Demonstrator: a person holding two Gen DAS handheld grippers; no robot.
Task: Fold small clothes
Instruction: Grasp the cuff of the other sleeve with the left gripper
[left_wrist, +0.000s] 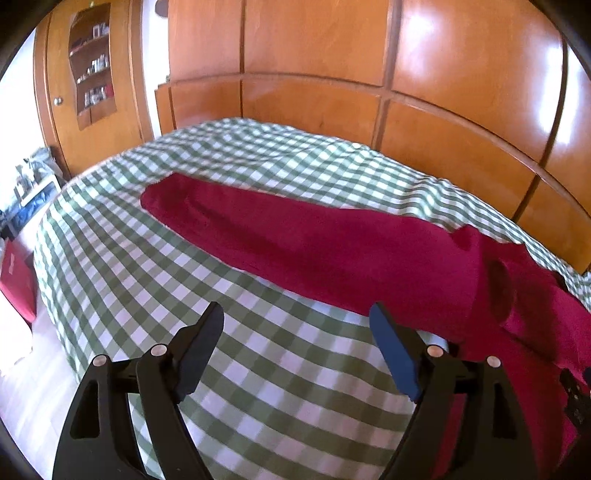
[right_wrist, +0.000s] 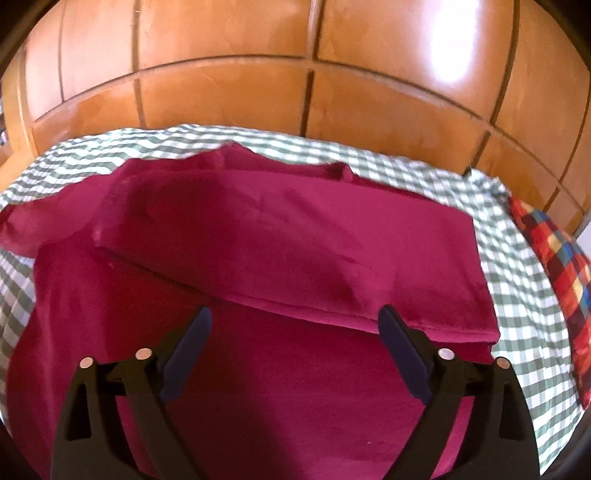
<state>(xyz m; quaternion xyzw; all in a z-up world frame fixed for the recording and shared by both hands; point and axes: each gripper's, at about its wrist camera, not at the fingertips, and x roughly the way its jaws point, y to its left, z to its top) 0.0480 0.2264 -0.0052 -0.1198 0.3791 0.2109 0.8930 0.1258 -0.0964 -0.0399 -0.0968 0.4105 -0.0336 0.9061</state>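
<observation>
A crimson garment (left_wrist: 332, 251) lies on the green-and-white checked bedspread (left_wrist: 155, 266). One long part of it stretches leftward across the bed in the left wrist view. My left gripper (left_wrist: 297, 317) hangs open over bare checked cloth just in front of the garment, nothing between its blue-padded fingers (left_wrist: 395, 354). In the right wrist view the garment (right_wrist: 280, 243) fills the middle, with a folded layer lying across its upper half. My right gripper (right_wrist: 295, 321) stands open above the front edge of that layer, holding nothing.
A glossy wooden panelled wall (left_wrist: 332, 74) runs along the far side of the bed. A red-blue-yellow plaid cloth (right_wrist: 550, 266) lies at the bed's right end. Left of the bed are a red object (left_wrist: 16, 280), pale floor and a wooden door with shelves (left_wrist: 92, 70).
</observation>
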